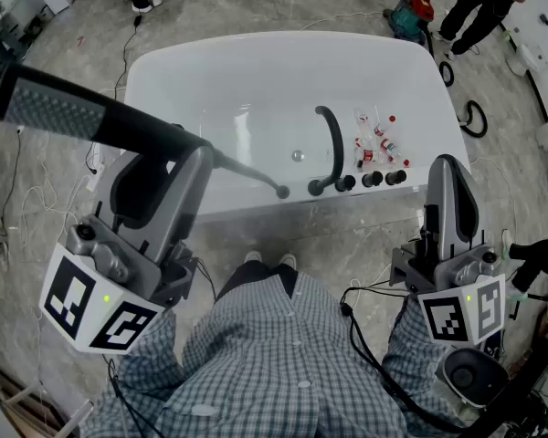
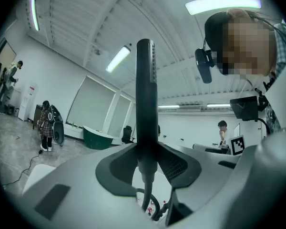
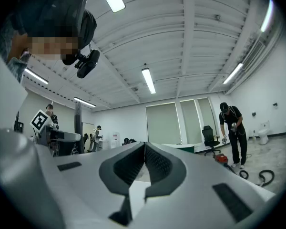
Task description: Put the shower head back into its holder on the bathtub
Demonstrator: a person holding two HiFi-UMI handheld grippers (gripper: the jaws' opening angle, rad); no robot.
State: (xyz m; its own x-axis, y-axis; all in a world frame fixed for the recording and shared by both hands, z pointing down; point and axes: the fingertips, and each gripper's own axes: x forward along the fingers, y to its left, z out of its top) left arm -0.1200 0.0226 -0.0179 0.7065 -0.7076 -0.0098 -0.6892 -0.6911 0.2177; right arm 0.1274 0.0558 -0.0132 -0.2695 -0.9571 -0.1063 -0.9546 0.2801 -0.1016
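Large room with white walls (image 3: 276, 87) and a mottled grey floor (image 1: 347, 235), cables (image 1: 124, 62) trailing upper left. Ribbed ceiling (image 3: 190, 42) carries long strip lights (image 3: 148, 80). Blind-covered windows (image 3: 164, 123) at centre, black office chair (image 3: 209, 136) right of them.

A grey-and-white checked shirt (image 1: 265, 354) with pale buttons, dark trousers (image 1: 248, 279) and white shoes (image 1: 253, 257) clothe the wearer, with a black camera (image 2: 203, 66) mounted at the head. The left hand-held gripper (image 1: 190, 153) and the right hand-held gripper (image 1: 447, 164) share pale grey shells, black ribbed pads and a marker cube (image 1: 96, 304) of black-and-white squares with a green light. A black cable (image 1: 365, 359) trails by the right one.
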